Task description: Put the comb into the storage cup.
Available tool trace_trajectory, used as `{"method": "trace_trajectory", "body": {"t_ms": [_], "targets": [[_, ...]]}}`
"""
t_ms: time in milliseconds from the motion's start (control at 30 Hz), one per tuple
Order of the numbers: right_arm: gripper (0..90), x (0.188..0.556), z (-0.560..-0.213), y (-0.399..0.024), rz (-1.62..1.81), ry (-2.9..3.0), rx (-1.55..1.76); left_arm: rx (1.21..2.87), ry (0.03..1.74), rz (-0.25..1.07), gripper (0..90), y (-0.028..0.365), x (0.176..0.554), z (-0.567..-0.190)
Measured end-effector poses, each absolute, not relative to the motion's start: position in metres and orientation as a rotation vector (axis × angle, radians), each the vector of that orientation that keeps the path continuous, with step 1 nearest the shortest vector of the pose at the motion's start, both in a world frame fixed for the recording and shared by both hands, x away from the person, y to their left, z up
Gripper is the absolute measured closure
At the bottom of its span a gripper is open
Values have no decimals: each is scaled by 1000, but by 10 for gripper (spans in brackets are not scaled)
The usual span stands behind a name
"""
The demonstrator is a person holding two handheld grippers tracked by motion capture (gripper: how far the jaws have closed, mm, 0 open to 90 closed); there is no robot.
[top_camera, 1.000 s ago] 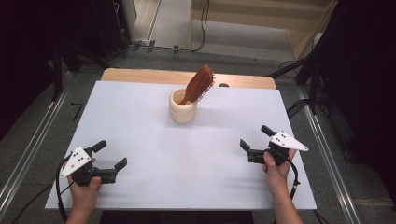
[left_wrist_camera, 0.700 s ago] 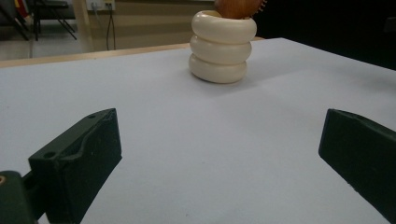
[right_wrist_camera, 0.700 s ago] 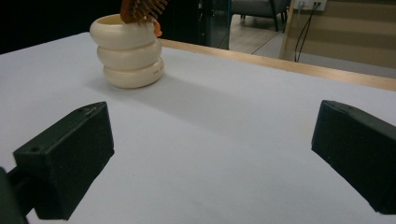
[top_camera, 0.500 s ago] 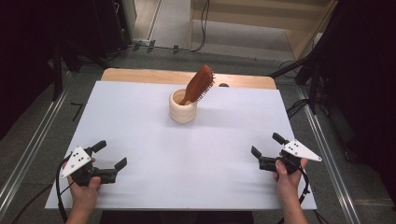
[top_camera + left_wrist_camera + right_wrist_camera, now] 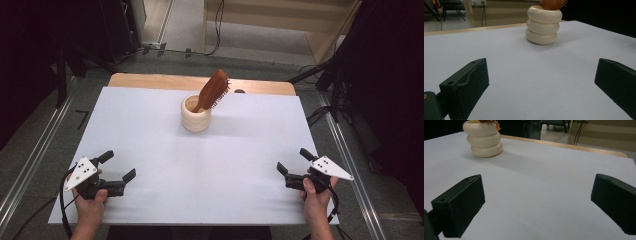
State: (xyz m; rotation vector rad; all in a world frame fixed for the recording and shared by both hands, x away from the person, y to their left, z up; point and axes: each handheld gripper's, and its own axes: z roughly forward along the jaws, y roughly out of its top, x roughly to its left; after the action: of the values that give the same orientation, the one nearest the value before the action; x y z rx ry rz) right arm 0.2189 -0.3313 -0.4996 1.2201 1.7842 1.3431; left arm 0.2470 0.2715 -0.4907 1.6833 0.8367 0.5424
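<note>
A cream ringed holder (image 5: 196, 114) stands upright at the back middle of the white table (image 5: 150, 125), with a brown hairbrush (image 5: 213, 90) leaning out of it, bristles to the right. The holder (image 5: 543, 24) sits far ahead in the left gripper view, and the same holder (image 5: 484, 141) at upper left in the right gripper view. My left gripper (image 5: 118, 167) rests open near the front left corner, nothing between its jaws. My right gripper (image 5: 294, 161) is open near the front right edge, also with nothing in it. Both lie far from the holder.
A wooden strip (image 5: 150, 80) runs along the table's far edge. Metal rails (image 5: 30, 165) flank the table on both sides. Cables (image 5: 320, 112) lie on the floor at the right. Dark stands rise at the back left.
My right gripper has drawn back toward the front right edge of the table and outward. The left gripper, the holder and the brush have stayed put.
</note>
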Motion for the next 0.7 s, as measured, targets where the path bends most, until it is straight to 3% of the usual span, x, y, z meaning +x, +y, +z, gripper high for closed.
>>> {"method": "trace_trajectory", "body": {"t_ms": [700], "targets": [[0, 193, -511, -361, 1305, 1762, 1269, 1675, 843, 541, 0, 272, 247, -491]]}}
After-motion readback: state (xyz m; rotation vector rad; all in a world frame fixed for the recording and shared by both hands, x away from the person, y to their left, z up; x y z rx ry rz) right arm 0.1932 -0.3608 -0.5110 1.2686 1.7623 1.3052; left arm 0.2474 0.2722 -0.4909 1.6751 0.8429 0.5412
